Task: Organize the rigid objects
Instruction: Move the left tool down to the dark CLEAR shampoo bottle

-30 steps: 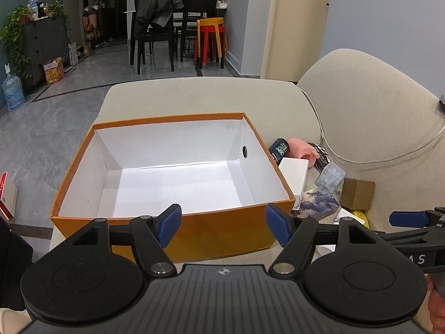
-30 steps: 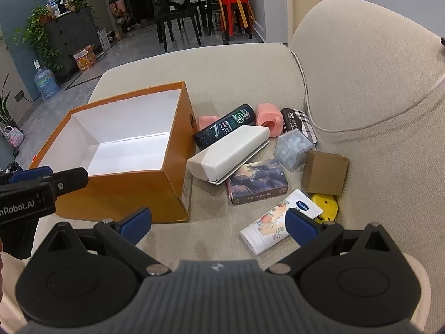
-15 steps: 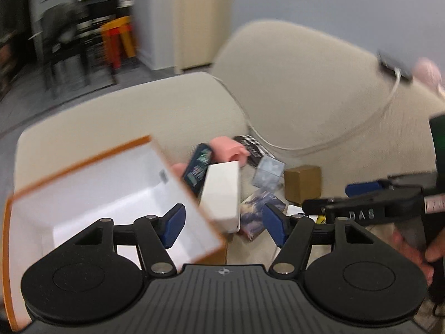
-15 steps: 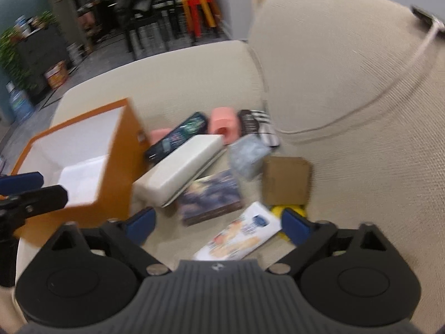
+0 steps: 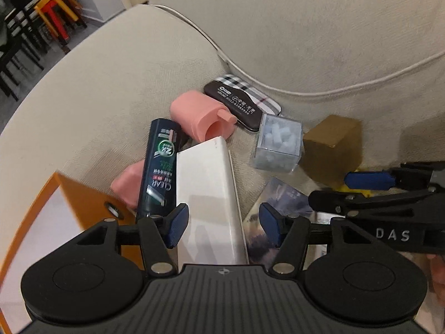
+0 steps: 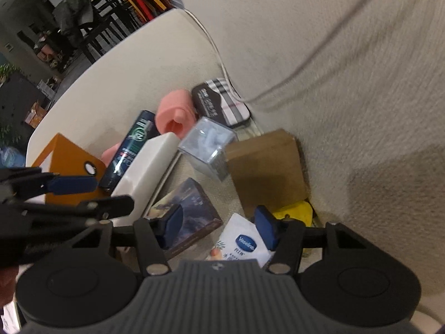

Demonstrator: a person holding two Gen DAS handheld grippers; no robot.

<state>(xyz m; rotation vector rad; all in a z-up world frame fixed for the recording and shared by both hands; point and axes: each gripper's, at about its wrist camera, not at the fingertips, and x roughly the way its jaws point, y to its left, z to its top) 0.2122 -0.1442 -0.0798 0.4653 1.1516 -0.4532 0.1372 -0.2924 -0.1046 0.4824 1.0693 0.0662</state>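
Left gripper (image 5: 222,226): matte black, ribbed housing with a small crosshair mark, two round discs, silver pivot screws, blue pads on black angular fingers. Right gripper (image 6: 217,228): same build, grey-black ribbed housing, blue pads, silver screws. Seen from the left wrist, white letters "DAS" along the right gripper's black side bar.

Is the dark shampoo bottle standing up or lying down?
Lying down. The shampoo bottle lies on its side on the sofa, leaning against the orange box beside the white box.
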